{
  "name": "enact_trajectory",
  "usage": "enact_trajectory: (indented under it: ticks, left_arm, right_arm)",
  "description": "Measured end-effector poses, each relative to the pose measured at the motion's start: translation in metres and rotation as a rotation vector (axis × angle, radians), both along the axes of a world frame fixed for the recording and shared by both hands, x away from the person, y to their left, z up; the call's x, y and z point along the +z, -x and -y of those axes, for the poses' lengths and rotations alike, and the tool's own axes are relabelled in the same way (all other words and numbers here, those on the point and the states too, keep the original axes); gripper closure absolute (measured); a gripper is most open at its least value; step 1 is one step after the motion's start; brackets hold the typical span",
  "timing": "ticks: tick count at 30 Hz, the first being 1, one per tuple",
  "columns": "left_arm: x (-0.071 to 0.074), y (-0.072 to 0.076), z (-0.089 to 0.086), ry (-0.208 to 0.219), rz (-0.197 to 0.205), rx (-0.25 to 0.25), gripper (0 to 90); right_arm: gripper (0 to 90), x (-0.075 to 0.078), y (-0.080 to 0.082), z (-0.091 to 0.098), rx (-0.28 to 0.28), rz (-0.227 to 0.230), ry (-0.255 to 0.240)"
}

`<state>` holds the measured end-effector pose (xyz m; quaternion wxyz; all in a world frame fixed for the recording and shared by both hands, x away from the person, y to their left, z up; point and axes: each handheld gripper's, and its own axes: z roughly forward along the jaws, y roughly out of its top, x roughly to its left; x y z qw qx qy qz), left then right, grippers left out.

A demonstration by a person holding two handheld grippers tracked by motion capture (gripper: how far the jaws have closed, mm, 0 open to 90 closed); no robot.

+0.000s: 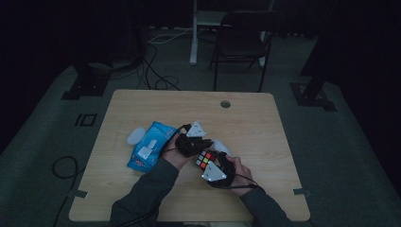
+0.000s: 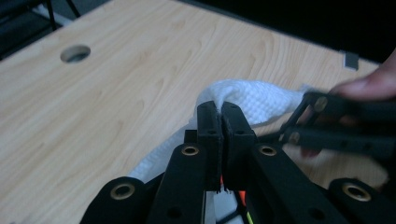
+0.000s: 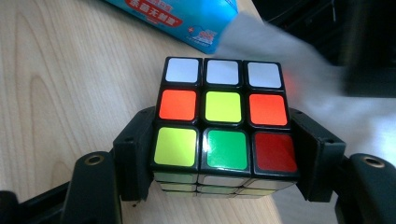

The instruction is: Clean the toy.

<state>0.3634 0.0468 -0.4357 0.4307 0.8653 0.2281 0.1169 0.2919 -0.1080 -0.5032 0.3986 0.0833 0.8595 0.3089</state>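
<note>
The right gripper (image 3: 224, 154) was clamped on a puzzle cube (image 3: 224, 119), one jaw on each side of its lowest layer. In the right gripper view the cube's upper face read white across the far row, orange-yellow-orange in the middle, yellow-green-red nearest the camera. The faces under that were mostly hidden by the jaws; only thin strips of the front rows showed. In the high view the cube (image 1: 204, 160) sat a bit toward the near edge of the table (image 1: 255, 127), roughly mid-width, w/ the right hand (image 1: 239, 172) behind it and the grey plate covering much of the gripper.

The left gripper (image 2: 221, 112) had its jaws closed tight, tips pressed together. A white cloth (image 2: 261, 100) lay bunched right behind the tips; whether any of it was pinched between them could not be told, since the jaws blocked that spot. In the high view the left gripper (image 1: 202, 144) was just beside the cube, and the cloth (image 1: 221, 146) showed as a small pale patch at the cube's far side, partly covered by both grippers.

The right gripper view was blurred at its upper right, a grey smear, prob. the cloth. A blue tissue pack (image 1: 147, 146) lay left of the hands; its print was too small to read and it was cut off at the top of the right gripper view. A small pale thing (image 1: 136, 136) just left of the pack was too dim to identify. The whole scene was dark.
</note>
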Motion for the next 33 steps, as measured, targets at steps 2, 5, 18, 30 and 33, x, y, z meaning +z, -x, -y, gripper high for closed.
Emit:
enact_trajectory:
  ticks: [2, 5, 18, 30, 33]
  left_arm:
    - [-0.003, -0.002, -0.001, -0.002, -0.011, 0.005, 88.7]
    - [-0.007, -0.003, -0.002, -0.010, -0.021, 0.010, 88.7]
    - [-0.013, -0.004, 0.004, -0.023, -0.042, 0.000, 88.7]
    - [-0.009, -0.002, 0.009, -0.002, -0.035, -0.010, 88.7]
    - [-0.004, 0.001, 0.006, 0.008, -0.019, -0.004, 88.7]
  right_arm:
    - [33.7, -0.001, 0.000, 0.001, -0.003, 0.010, 0.009]
    - [33.8, -0.002, 0.001, 0.001, -0.004, 0.019, 0.026]
    - [33.8, -0.004, 0.003, -0.001, 0.004, 0.037, 0.036]
    - [33.8, -0.007, 0.005, -0.004, 0.010, 0.043, 0.047]
    - [33.8, -0.008, 0.004, -0.003, 0.009, 0.042, 0.047]
